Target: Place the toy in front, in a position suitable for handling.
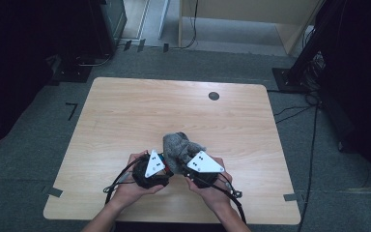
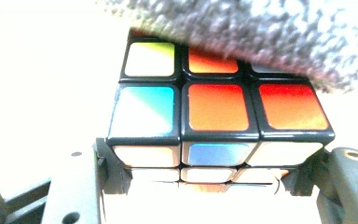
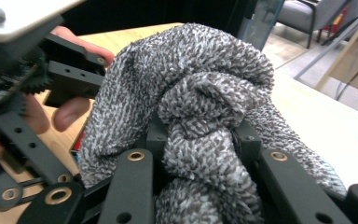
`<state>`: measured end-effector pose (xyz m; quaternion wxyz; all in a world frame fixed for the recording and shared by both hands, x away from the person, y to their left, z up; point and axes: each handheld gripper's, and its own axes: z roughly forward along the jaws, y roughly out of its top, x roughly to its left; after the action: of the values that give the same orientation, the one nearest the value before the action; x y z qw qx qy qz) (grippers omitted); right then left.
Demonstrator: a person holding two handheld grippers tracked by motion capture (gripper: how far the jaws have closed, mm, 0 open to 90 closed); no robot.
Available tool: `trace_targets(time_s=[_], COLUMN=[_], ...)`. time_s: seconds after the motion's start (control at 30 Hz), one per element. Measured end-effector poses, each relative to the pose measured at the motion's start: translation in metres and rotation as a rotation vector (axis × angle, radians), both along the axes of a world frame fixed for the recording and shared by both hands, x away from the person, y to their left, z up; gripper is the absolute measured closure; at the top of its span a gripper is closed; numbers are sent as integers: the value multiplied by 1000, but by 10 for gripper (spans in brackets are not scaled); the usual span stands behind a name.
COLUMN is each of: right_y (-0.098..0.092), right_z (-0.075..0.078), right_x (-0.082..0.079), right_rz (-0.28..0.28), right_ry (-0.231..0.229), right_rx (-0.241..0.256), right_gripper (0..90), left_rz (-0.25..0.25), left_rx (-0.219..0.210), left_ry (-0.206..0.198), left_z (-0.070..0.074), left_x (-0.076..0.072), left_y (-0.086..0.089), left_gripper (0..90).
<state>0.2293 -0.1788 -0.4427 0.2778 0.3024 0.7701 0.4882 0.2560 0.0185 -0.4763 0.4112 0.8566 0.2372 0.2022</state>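
Two tongs meet near the counter's (image 1: 125,111) front edge. Left tongs (image 2: 214,186) are clamped on a puzzle cube (image 2: 219,112), its far edge under a grey towel (image 3: 200,93); right tongs (image 3: 200,144) are clenched on that bunched towel, draped over the cube.

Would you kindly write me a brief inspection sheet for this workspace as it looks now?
Surface: wooden table, a dark round grommet near the far edge.
Job's things: cube held between the left claw's jaws; grey cloth draped over it.
Clutter: nothing seen.
Grippers: left claw shut on cube; right claw shut on cloth.
Cables: black cables trail from both claws.
Surroundings: grey carpet, dark stands, floor cables.
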Motion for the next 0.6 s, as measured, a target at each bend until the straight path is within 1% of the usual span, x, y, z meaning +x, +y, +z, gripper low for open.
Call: trace_targets(time_s=[0.03, 0.07, 0.1, 0.13, 0.17, 0.2, 0.23, 0.27, 0.33, 0.37, 0.43, 0.47, 0.53, 0.57, 0.6], right_y=[2, 7, 14, 20, 25, 26, 24, 20, 10, 6, 3, 5, 14, 18, 23], right_z=[0, 1, 0, -1, -2, -3, -3, -3, -3, -3, -4, -4, -3, -3, -2], right_x=[-2, -5, -8, -10, -12, -12, -10, -7, 1, 3, 4, 2, -4, -8, -10], right_rz=[27, 65, 94, 109, 111, 106, 101, 90, 41, 19, 8, 21, 51, 74, 83], right_ry=[-3, -3, -14, -31, -49, -57, -47, -34, -20, -4, 15, 5, -14, -25, -36], right_rx=[4, 5, -11, -42, -74, -87, -70, -42, -10, 8, 41, 37, 12, 3, -15], right_gripper=[682, 681, 680, 679, 679, 680, 680, 681, 676, 673, 669, 667, 665, 666, 667], left_rz=[3, 5, 4, 3, 4, 5, 3, 4, 4, 3, 5, 7, 4, 1, 1], left_rx=[-2, 4, 13, 17, 24, 20, 13, 9, 4, 2, -2, -3, 0, 1, 5], left_ry=[3, 2, -2, -5, -9, -9, -6, -7, -9, -8, -6, -3, 2, 0, -5], left_z=[0, 0, -1, -1, -2, -1, -1, 0, 1, 1, 0, 0, -1, -1, -1], left_x=[0, 0, 0, -1, -2, -2, -2, -3, -3, -2, -1, -1, -1, -1, -1], left_y=[0, 0, 1, 1, 1, 2, 3, 4, 5, 5, 4, 3, 2, 2, 2], left_gripper=[344, 344, 344, 344, 345, 345, 345, 345, 344, 345, 344, 344, 344, 344, 344])
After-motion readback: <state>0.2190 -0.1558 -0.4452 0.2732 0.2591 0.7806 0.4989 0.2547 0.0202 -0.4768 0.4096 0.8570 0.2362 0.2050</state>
